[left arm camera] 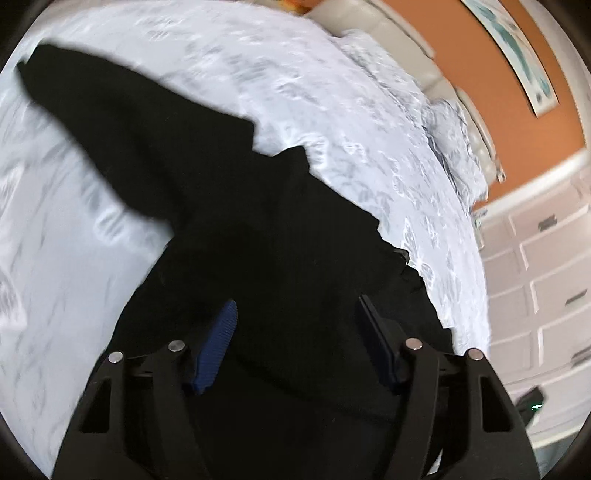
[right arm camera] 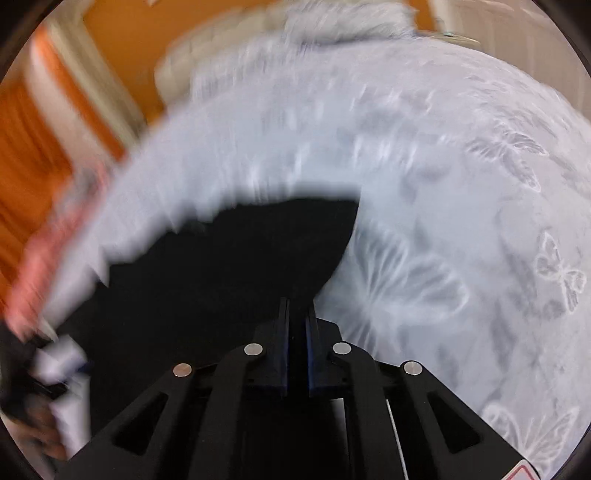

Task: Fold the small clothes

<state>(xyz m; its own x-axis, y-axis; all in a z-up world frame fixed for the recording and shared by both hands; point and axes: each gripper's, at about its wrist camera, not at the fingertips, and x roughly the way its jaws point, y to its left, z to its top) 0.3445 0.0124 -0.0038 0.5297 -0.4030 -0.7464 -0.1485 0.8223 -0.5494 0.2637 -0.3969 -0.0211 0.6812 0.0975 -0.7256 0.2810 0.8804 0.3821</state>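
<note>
A black garment (left arm camera: 221,177) lies spread on a white bedspread (left arm camera: 258,66) with a butterfly pattern. One long part reaches to the upper left. In the left wrist view my left gripper (left arm camera: 295,310) is open, its blue pads (left arm camera: 218,343) wide apart over the garment's near part. In the right wrist view, which is motion-blurred, my right gripper (right arm camera: 297,310) is shut on the edge of the black garment (right arm camera: 240,266), with cloth between the nearly closed pads.
Pillows (left arm camera: 454,133) and a padded headboard (left arm camera: 399,33) lie at the bed's far side against an orange wall (left arm camera: 517,92). White drawers (left arm camera: 546,266) stand beside the bed. The person's left arm (right arm camera: 48,266) and left-hand gripper (right arm camera: 37,387) blur at the right wrist view's left edge.
</note>
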